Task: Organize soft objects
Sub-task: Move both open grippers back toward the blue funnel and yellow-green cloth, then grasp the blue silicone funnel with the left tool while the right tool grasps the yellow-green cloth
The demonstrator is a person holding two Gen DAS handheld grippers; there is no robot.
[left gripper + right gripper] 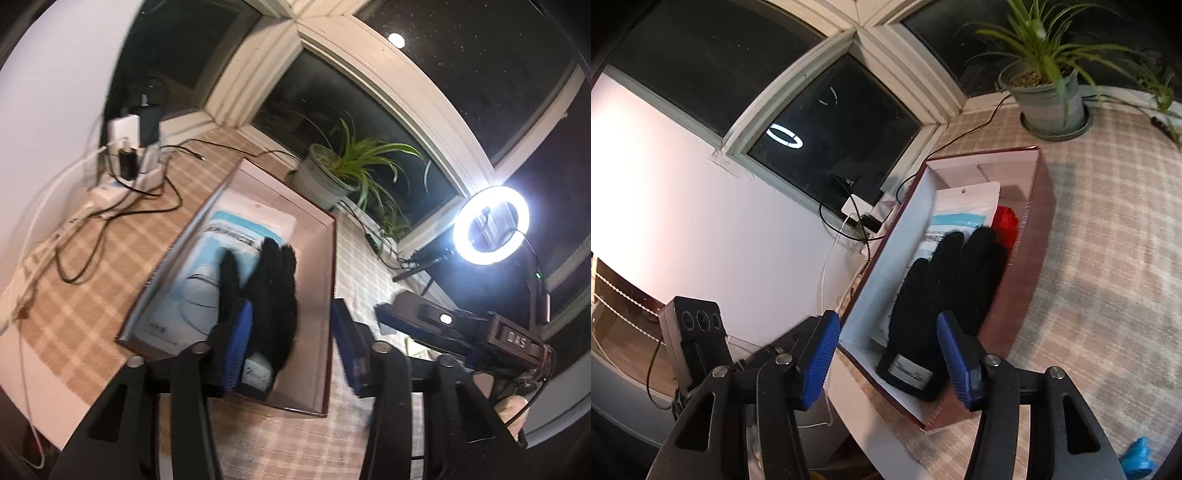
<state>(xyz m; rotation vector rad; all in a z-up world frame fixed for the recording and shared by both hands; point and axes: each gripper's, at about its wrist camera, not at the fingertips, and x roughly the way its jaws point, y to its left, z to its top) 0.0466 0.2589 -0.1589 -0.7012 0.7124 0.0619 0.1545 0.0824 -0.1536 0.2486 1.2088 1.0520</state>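
A black glove (273,291) lies in a long maroon box (325,258) on top of a blue and white plastic packet (207,280). My left gripper (295,343) is open above the box's near end, its left blue pad beside the glove's cuff. In the right wrist view the same glove (945,295) lies in the box (1030,266) over the packet (964,206), with a red soft item (1006,221) behind it. My right gripper (886,354) is open and empty, hovering over the box's near end by the glove's cuff label.
A potted plant (332,177) stands behind the box, also seen in the right wrist view (1049,96). A power strip with chargers and cables (125,162) sits at left. A ring light (491,225) shines at right. A blue object (1137,458) lies on the checked tablecloth (1108,258).
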